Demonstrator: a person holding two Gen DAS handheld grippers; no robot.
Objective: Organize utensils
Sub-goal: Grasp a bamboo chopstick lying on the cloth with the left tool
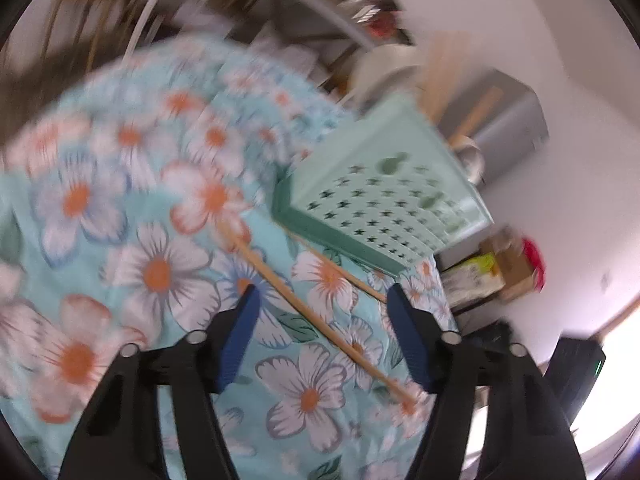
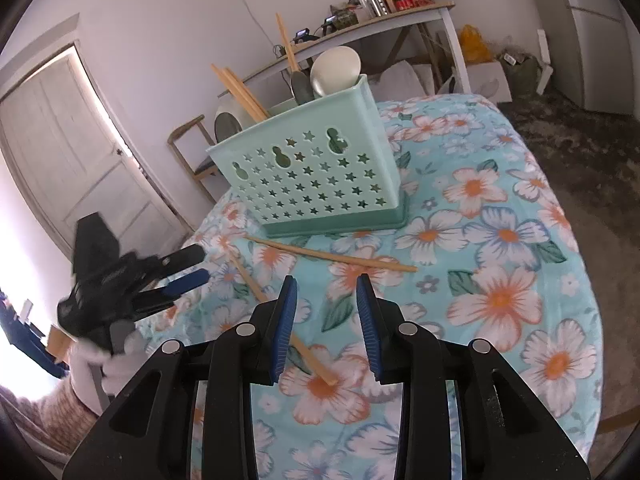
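A mint-green utensil basket with star holes stands on the floral tablecloth. It holds a white spoon, a dark spoon and wooden chopsticks. Two loose chopsticks lie on the cloth in front of it: the far one and the near one. My right gripper hovers open above the near chopstick's end, not touching it. My left gripper is open, with the near chopstick running between its fingers below them. The left wrist view is blurred.
The table's edge falls away on the left, near a door and a wooden chair. A long shelf with bottles runs behind. A gloved hand holds the left gripper. Boxes sit on the floor.
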